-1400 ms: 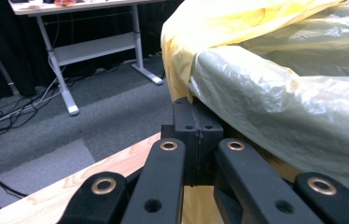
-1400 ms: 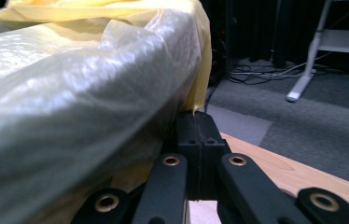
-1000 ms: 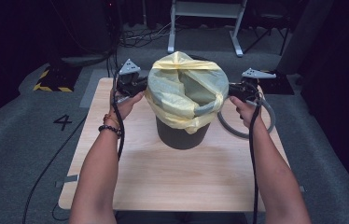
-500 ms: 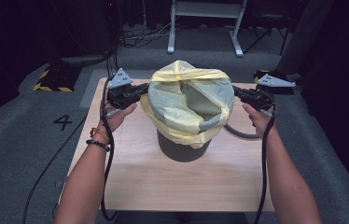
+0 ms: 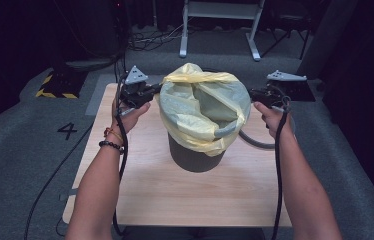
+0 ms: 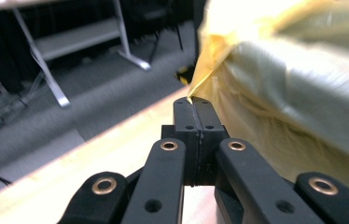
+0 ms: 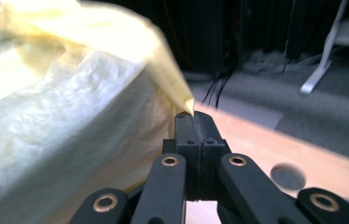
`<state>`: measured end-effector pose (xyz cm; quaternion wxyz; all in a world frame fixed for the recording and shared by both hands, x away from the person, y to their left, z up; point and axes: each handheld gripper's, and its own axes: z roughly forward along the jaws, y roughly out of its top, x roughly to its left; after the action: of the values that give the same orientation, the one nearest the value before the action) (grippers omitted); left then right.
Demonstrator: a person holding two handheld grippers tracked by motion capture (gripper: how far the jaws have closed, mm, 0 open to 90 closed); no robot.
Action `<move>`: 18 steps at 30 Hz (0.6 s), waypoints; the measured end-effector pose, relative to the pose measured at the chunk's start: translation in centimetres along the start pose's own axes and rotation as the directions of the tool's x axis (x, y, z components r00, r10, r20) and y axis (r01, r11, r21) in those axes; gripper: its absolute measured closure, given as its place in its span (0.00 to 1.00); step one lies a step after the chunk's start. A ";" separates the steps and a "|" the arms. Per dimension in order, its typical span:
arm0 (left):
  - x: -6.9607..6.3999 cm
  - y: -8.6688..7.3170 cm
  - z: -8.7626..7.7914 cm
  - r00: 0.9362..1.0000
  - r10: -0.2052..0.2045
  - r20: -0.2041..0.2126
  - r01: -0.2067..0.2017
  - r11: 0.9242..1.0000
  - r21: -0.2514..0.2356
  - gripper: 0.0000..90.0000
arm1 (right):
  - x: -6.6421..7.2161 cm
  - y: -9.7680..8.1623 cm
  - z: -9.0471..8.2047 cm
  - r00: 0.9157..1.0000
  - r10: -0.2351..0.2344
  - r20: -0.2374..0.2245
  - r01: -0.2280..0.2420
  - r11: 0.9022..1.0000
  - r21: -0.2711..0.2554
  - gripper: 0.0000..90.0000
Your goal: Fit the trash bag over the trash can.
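We are keeping the left tongs (image 6: 193, 105) pinched flat on a corner of the yellow bag (image 5: 200, 107), and the right tongs (image 7: 195, 122) are clamping the opposite corner the same way. The bag is sitting in the dark bin (image 5: 195, 157) at the middle of the surface (image 5: 215, 195), our left grip at nine o'clock of the rim, our right at three. We are judging the film thin, light, limp and slippery, liable to tear; the bunched rim is offering the safest hold. A "4" (image 5: 68, 131) is reading on the floor at nine o'clock.
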<state>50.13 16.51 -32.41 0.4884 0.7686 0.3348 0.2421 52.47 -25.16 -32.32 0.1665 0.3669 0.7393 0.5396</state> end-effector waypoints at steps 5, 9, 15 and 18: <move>-0.1 0.0 1.1 1.000 -0.030 -0.010 0.030 0.999 -0.014 1.00 | -0.1 -0.7 1.5 0.998 0.037 -0.054 -0.035 0.999 0.037 1.00; -0.1 -0.1 1.7 0.999 -0.054 -0.003 0.053 0.998 -0.034 1.00 | -0.5 -1.3 2.5 0.996 0.065 -0.062 -0.060 0.995 0.078 1.00; 0.4 -0.7 2.0 0.991 -0.136 0.019 0.137 0.988 -0.071 0.88 | -1.0 -2.8 2.9 0.990 0.107 -0.087 -0.098 0.990 0.099 1.00; 0.6 -1.0 2.1 0.986 -0.166 0.034 0.168 0.983 -0.076 0.89 | -1.0 -3.3 2.7 0.991 0.100 -0.086 -0.093 0.992 0.086 1.00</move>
<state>51.70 16.06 -34.16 0.5414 0.7214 0.3815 0.2025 53.71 -24.57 -36.52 0.0914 0.3841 0.7489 0.5322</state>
